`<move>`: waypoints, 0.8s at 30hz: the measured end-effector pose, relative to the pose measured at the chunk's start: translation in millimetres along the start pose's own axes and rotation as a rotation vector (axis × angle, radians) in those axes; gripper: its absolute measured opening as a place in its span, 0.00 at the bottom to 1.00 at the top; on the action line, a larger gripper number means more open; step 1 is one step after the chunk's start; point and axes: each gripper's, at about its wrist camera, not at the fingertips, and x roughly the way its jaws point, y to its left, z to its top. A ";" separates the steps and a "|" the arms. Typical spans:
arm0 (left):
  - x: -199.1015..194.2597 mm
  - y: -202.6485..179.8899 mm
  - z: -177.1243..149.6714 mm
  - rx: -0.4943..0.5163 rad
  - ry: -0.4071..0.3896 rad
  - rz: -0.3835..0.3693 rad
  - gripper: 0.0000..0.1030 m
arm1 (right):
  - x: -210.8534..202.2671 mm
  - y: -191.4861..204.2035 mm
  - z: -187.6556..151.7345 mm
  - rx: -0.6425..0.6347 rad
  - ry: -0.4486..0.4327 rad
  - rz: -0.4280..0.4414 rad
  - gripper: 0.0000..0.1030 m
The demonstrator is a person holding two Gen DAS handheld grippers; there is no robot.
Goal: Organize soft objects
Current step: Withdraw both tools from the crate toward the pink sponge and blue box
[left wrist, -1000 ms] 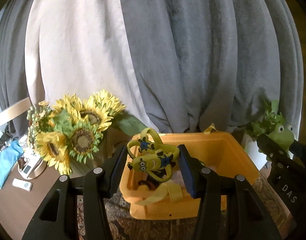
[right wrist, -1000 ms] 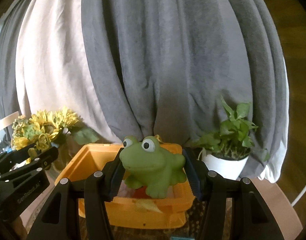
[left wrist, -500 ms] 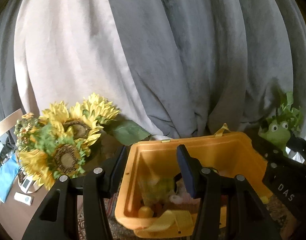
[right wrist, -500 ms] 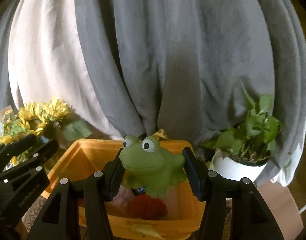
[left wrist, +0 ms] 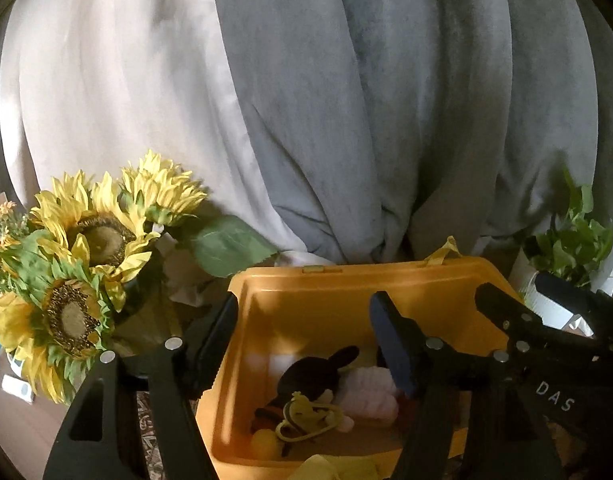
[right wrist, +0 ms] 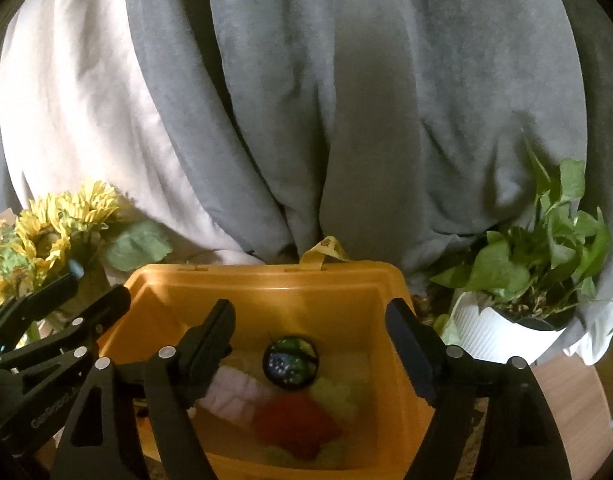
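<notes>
An orange plastic bin [left wrist: 306, 304] [right wrist: 266, 292] holds several soft toys. In the left wrist view a yellow minion toy [left wrist: 306, 420], a black plush [left wrist: 310, 372] and a pink plush [left wrist: 366, 396] lie inside. In the right wrist view I see the pink plush [right wrist: 234, 396], a red toy [right wrist: 298, 420] and the green frog [right wrist: 292, 362], lying bottom-up with a dark round base. My left gripper [left wrist: 302, 344] is open and empty above the bin's left side. My right gripper [right wrist: 310, 344] is open and empty above the bin's middle.
Artificial sunflowers [left wrist: 78, 272] stand left of the bin. A potted green plant in a white pot [right wrist: 522, 300] stands to its right. Grey and white curtains [left wrist: 306, 100] hang behind. A patterned cloth lies under the bin.
The left gripper opened and dropped the minion toy into the bin. The right gripper then opened and the frog fell into the bin. Both grippers moved closer over the bin.
</notes>
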 end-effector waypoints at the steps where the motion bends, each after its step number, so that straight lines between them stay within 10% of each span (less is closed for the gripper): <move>1: 0.4 -0.4 -0.5 0.001 0.004 -0.004 0.69 | -1.3 -0.9 -0.1 0.002 -0.004 -0.003 0.76; 24: -108.0 -20.1 -37.4 0.013 -0.108 0.027 0.91 | -92.0 -24.9 -24.8 0.052 -0.066 -0.017 0.76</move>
